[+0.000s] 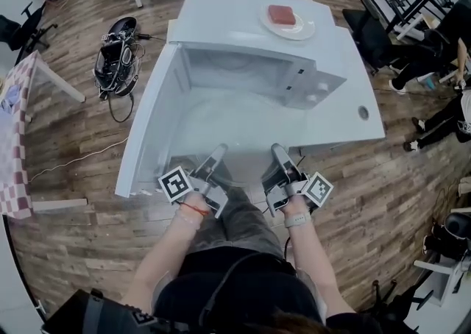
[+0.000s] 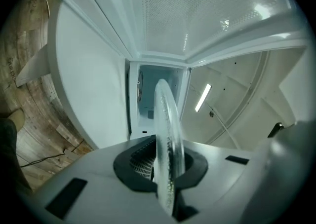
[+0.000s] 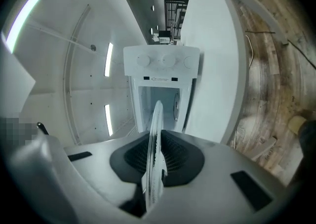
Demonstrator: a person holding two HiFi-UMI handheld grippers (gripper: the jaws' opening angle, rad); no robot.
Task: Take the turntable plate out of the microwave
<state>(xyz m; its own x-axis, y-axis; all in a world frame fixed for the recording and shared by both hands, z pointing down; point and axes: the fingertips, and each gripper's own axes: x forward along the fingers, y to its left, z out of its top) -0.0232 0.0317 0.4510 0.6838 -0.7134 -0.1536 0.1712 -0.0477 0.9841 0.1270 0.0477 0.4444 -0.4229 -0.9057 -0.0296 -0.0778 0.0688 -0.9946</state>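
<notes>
The clear glass turntable plate (image 1: 246, 178) hangs between my two grippers, outside the microwave (image 1: 250, 82) and in front of its open cavity; it is faint in the head view. My left gripper (image 1: 218, 154) is shut on the plate's left rim and my right gripper (image 1: 278, 152) on its right rim. In the left gripper view the plate (image 2: 168, 134) stands edge-on between the pads of the gripper (image 2: 165, 178), with the microwave (image 2: 155, 99) beyond. The right gripper view shows the same grip (image 3: 150, 178) on the plate (image 3: 154, 139), facing the microwave (image 3: 163, 94).
The microwave door (image 1: 151, 130) hangs open to the left. A white dish with a red block (image 1: 287, 20) sits on top of the microwave. The white table (image 1: 360, 104) extends right. A black device (image 1: 116, 57) lies on the floor at left; seated people (image 1: 434, 53) are at right.
</notes>
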